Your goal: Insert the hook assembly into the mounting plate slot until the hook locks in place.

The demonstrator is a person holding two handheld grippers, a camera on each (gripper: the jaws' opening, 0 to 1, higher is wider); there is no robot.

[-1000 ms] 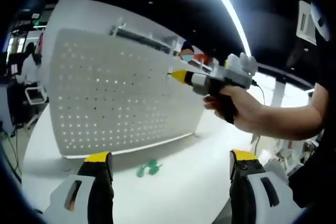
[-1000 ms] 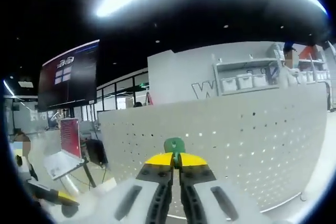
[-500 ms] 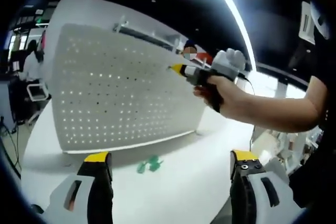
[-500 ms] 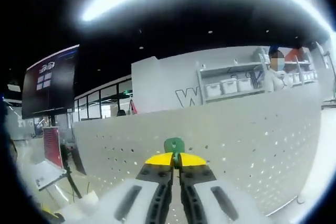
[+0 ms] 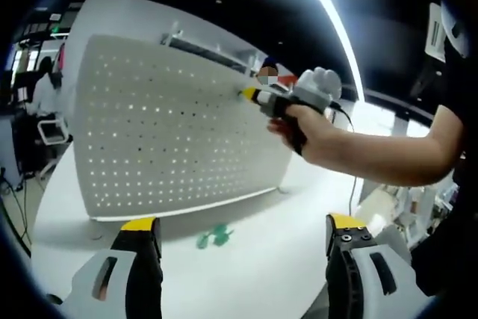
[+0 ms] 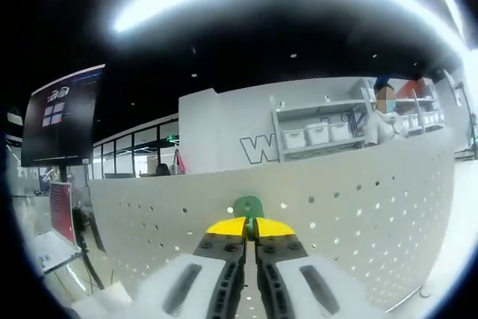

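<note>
Clamped between the closed yellow-tipped jaws of the right gripper point(image 6: 249, 227) is a green hook point(image 6: 248, 207), only its rounded upper end being seen above the tips in the right gripper view. In the left gripper view the same right gripper point(image 5: 254, 95) is seen held in a person's hand point(image 5: 302, 126), its tips brought up against the upper part of the white perforated mounting plate point(image 5: 172, 132), near that plate's top edge. Whether the hook has entered a hole cannot be told; no seating or locking is visible.

The left gripper point(image 5: 239, 233) is held low in front of the plate, jaws wide apart and nothing between them. On the white table point(image 5: 261, 259), just before the plate's lower edge, some small green parts point(image 5: 213, 236) are noted lying loose, most likely further hooks.

Assessment: the hook is judged picked up and presented to the plate; insertion and locking remain to be completed. All task items are in sight. Behind the plate, shelving with white bins point(image 6: 321, 134) is observed.
</note>
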